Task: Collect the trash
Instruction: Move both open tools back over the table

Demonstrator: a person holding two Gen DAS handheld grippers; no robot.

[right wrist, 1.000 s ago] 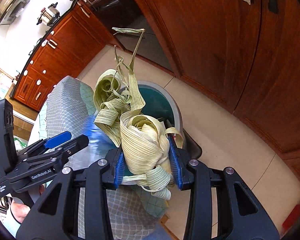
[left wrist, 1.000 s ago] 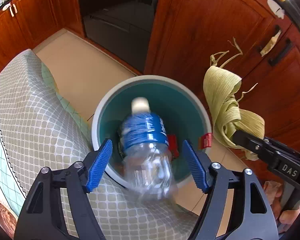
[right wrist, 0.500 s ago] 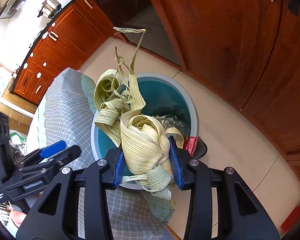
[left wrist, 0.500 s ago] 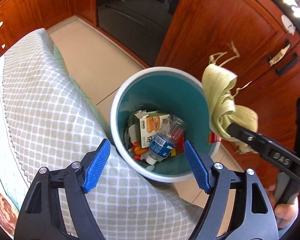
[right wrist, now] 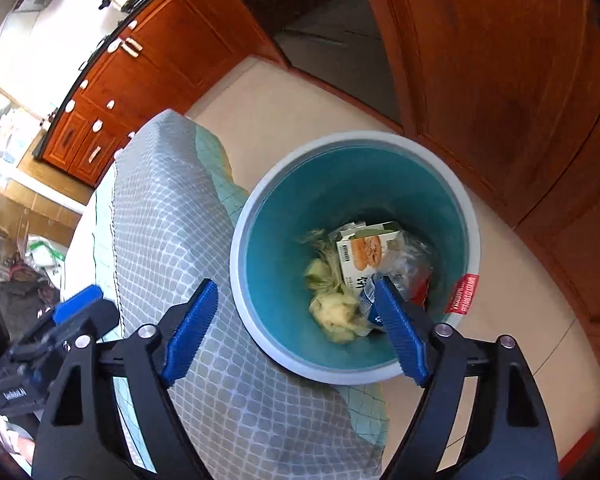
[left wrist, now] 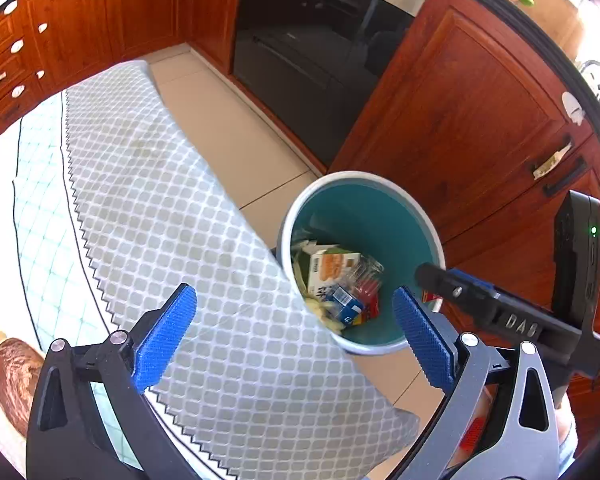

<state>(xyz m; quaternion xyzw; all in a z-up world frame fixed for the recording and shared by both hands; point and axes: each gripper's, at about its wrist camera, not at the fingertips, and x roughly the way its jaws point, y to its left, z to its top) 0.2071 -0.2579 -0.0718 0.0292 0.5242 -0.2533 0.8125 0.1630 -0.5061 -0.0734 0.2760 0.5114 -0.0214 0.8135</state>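
A teal bin with a white rim [left wrist: 364,178] [right wrist: 354,138] stands on the floor beside the table. Inside lie a food box [left wrist: 330,266] [right wrist: 364,254], a clear bottle with a blue label [left wrist: 344,306] and the pale green husk bundle [right wrist: 336,312]. My left gripper [left wrist: 294,330] hangs over the table's edge, its jaws opening with nothing between them. Above the bin's near rim, my right gripper [right wrist: 296,332] has its jaws opening too, and nothing is between them. The right gripper's finger [left wrist: 452,288] shows in the left wrist view, at the bin's right rim.
A grey patterned cloth [left wrist: 172,216] [right wrist: 172,240] covers the table and hangs down next to the bin. Red-brown cabinets [left wrist: 472,120] and a dark oven door [left wrist: 312,60] stand behind the bin. A brown object [left wrist: 14,380] lies on the table at far left.
The bottle dropped from my left gripper into the bin. My right gripper let go of the husk bundle, which now lies in the bin. Both sets of jaws widened, and the left hand drew back over the table.
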